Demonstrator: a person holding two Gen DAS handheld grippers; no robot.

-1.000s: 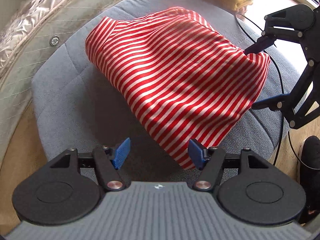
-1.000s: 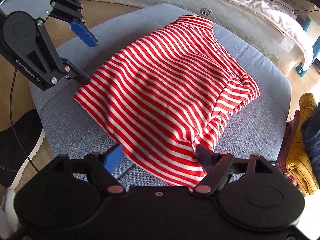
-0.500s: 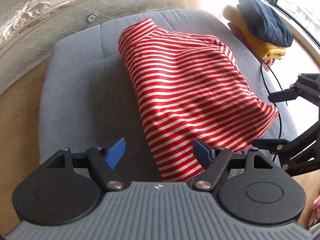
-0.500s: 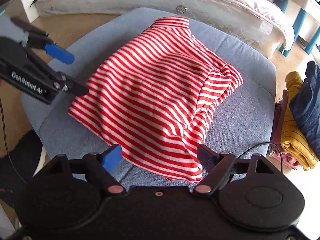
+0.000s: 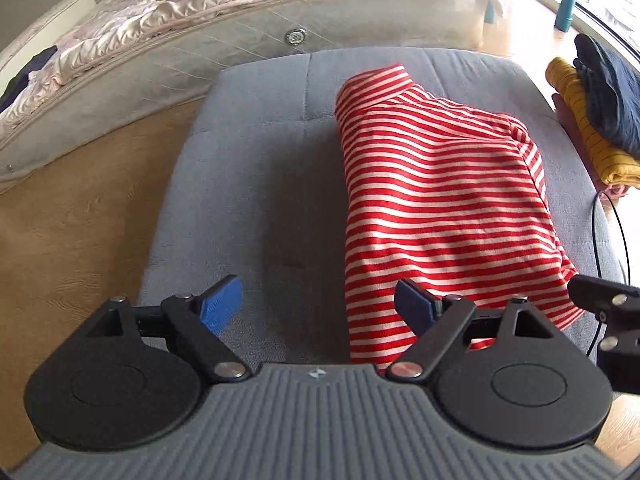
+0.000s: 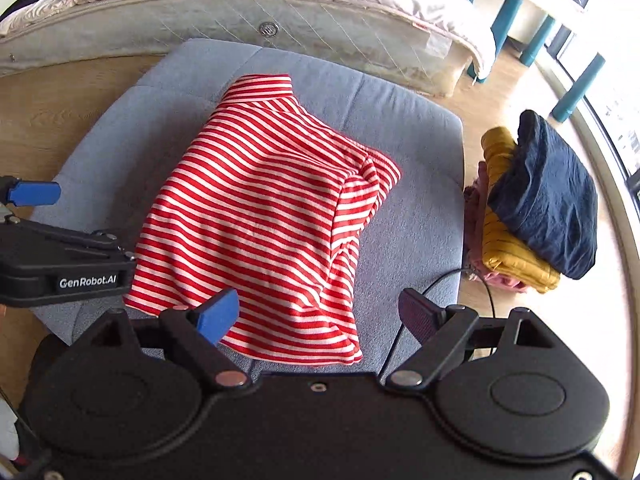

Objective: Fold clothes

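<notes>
**Striped shirt on the cushion, both grippers empty at its near hem**

We see the red-and-white striped shirt lying on the grey cushion, sides tucked in, collar at the far end, one sleeve bunched along its right edge. Our left gripper and right gripper both stand with jaws apart, holding nothing, poised at the near hem. A folded stack sits beside the cushion. This fits either a last hem-to-collar fold or a finished bundle awaiting the stack. Whichever, we judge the grip should take all layers at the corners, level, so the bunched sleeve stays in.
</notes>
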